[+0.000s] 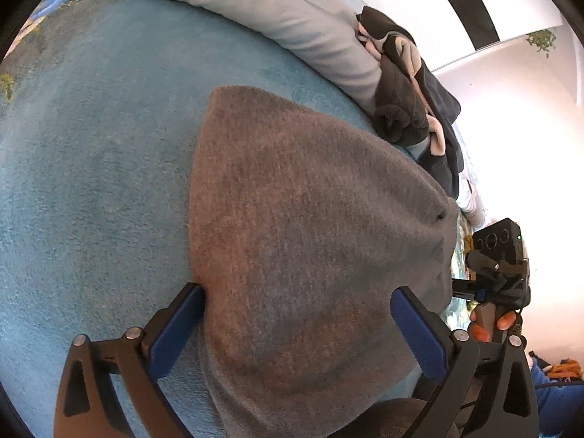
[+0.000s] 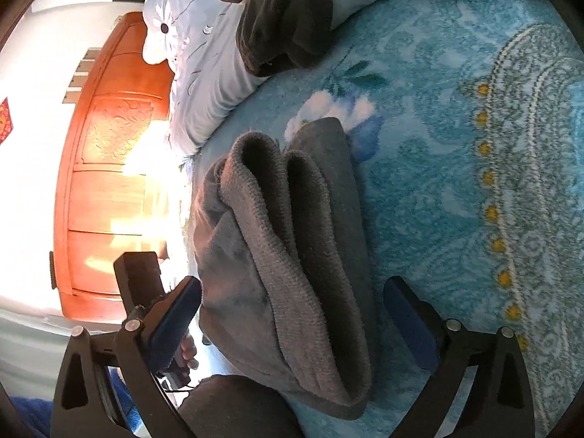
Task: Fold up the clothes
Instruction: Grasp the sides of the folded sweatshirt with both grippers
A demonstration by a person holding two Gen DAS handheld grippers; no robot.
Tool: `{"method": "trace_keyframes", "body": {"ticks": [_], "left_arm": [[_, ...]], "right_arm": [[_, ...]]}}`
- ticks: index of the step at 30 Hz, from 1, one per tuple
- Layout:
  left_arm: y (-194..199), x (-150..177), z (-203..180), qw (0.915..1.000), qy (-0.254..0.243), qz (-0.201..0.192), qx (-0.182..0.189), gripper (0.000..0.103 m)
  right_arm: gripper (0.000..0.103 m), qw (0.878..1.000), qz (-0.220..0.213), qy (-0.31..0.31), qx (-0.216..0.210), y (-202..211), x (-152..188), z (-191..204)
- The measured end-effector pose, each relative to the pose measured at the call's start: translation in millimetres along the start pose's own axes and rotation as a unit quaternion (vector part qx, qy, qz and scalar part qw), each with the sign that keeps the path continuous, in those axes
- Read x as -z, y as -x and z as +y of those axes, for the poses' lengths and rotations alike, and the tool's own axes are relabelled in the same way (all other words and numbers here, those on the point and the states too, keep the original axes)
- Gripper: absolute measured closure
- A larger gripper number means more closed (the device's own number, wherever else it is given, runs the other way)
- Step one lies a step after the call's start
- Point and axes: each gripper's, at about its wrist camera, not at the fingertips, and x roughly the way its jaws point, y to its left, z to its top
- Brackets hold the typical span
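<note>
A grey fleece garment point(image 1: 310, 211) lies folded on the blue patterned bed cover point(image 1: 91, 168). My left gripper point(image 1: 298, 290) stands open above its near end, with the cloth between the blue pads point(image 1: 175, 325) and no visible pinch. In the right wrist view the same garment point(image 2: 292, 241) shows its stacked folded layers from the side. My right gripper point(image 2: 292, 284) is open astride that end, and its pads point(image 2: 408, 321) stand clear of the cloth. A person's hand holds the right gripper point(image 1: 500, 270) at the left wrist view's right edge.
A pale blue pillow point(image 1: 292, 18) lies along the far side, with a heap of dark clothes point(image 1: 405, 84) on it, which the right wrist view shows as dark clothes point(image 2: 284, 25). An orange wooden headboard point(image 2: 109, 182) stands at the left. The blue bed cover point(image 2: 456, 182) stretches to the right.
</note>
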Motion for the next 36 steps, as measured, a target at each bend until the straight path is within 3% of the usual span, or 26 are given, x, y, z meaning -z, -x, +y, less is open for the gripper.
{"method": "trace_keyframes", "body": {"ticks": [6,9,18,24,32,36], "left_arm": [[-3.8,-8.6,-4.8,0.9996,0.015,0.015,-0.016,0.001],[-3.6,-8.0,-8.8,0.9996,0.009,0.011,-0.023,0.001],[-3.7,-4.9,-18.7,0.9987,-0.019,-0.001,-0.047,0.021],[-1.5,-0.8,-19.6,0.9973,-0.006,-0.022,-0.07,0.039],[12.0,1.6,-41.7,0.9911,-0.022,-0.035,-0.127,0.073],[24.0,3.4,-45.0,0.9902,-0.022,-0.037,-0.133,0.081]], "right_arm": [[0.004,1.0,-0.001,0.003,-0.003,1.2,-0.3,-0.4],[0.015,1.0,0.0,0.004,-0.003,-1.1,-3.3,-1.2],[0.03,1.0,0.003,0.004,0.005,-10.9,-12.6,-2.3],[0.047,1.0,0.002,0.001,0.029,-13.0,-12.8,-0.3],[0.066,0.999,-0.008,0.0,0.053,-3.5,-8.0,15.3],[0.07,0.999,-0.011,0.01,0.052,7.3,-3.0,28.4]]}}
